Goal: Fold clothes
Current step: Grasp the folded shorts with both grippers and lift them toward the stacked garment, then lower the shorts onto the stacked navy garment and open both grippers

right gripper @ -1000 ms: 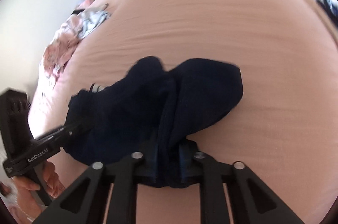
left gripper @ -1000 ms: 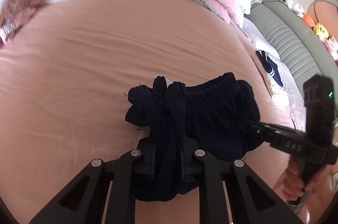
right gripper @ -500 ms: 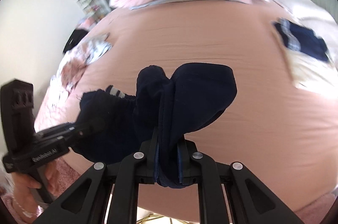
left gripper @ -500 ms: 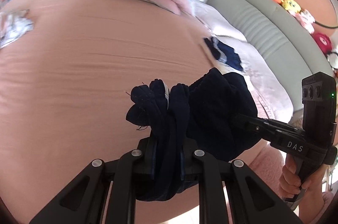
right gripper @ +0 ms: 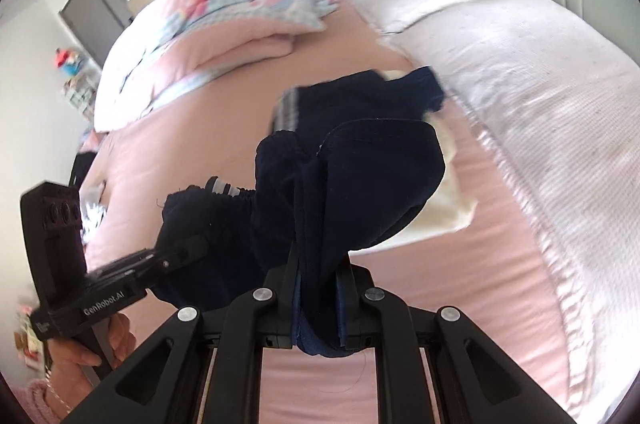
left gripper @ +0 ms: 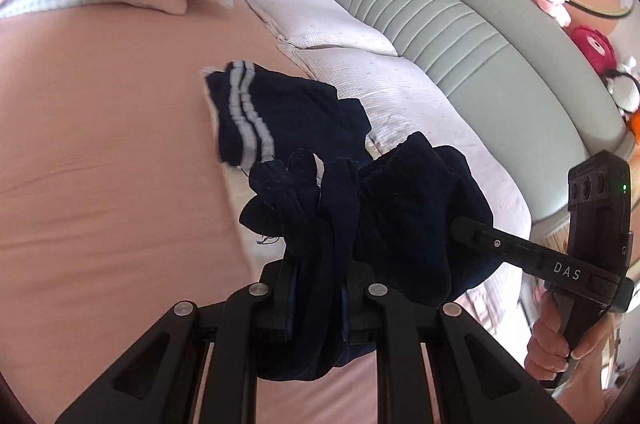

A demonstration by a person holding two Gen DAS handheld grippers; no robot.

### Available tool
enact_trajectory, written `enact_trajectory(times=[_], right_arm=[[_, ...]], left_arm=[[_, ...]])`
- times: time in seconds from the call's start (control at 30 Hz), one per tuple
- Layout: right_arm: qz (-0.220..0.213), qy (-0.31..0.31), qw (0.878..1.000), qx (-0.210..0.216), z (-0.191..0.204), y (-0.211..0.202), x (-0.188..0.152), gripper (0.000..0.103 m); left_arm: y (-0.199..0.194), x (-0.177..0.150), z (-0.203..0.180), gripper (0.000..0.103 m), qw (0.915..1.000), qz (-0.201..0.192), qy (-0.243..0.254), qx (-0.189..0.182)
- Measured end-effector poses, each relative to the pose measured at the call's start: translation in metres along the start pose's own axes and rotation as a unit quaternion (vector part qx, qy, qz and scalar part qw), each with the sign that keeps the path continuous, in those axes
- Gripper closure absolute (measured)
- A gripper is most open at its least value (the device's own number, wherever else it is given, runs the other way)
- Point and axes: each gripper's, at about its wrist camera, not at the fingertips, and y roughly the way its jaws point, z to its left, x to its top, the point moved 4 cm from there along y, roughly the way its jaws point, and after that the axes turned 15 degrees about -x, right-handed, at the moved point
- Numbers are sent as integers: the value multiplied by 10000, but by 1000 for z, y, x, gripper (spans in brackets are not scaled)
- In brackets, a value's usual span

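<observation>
Navy shorts: folded, hanging bunched in the air between both claws, above the pink bedsheet. Soft, light, limp; likely to sag and unfold if slackened. Best taken at the gathered waistband or folded corners, both sides at once. Left gripper: clamped tight on a wad of the cloth. Right gripper: likewise clamped on the other end. Just beyond: folded navy garment with white stripes, lying beside the pillows.

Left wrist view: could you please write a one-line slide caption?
Both grippers, left and right, hold bunched navy shorts above a pink bed near folded striped clothing.
</observation>
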Motion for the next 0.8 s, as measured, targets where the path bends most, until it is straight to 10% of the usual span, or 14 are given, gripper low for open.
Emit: enact_trajectory(times=[0.27, 0.37, 0.5, 0.67, 0.8], right_arm=[[179, -11, 9998, -31, -60, 80, 27, 88], [657, 290, 9974, -33, -81, 114, 22, 69], [528, 439, 9976, -64, -90, 92, 27, 65], [-279, 53, 9977, -618, -83, 43, 35, 65], [-554, -475, 9956, -593, -46, 50, 39, 65]], left_arm=[[42, 6, 31, 88, 9992, -216, -259, 227], [45, -1, 42, 82, 9984, -314, -458, 106], [31, -1, 43, 73, 9972, -375, -630, 127], [4, 12, -6, 73, 9907, -834, 762, 757], [37, 14, -34, 73, 9837, -364, 1676, 543]])
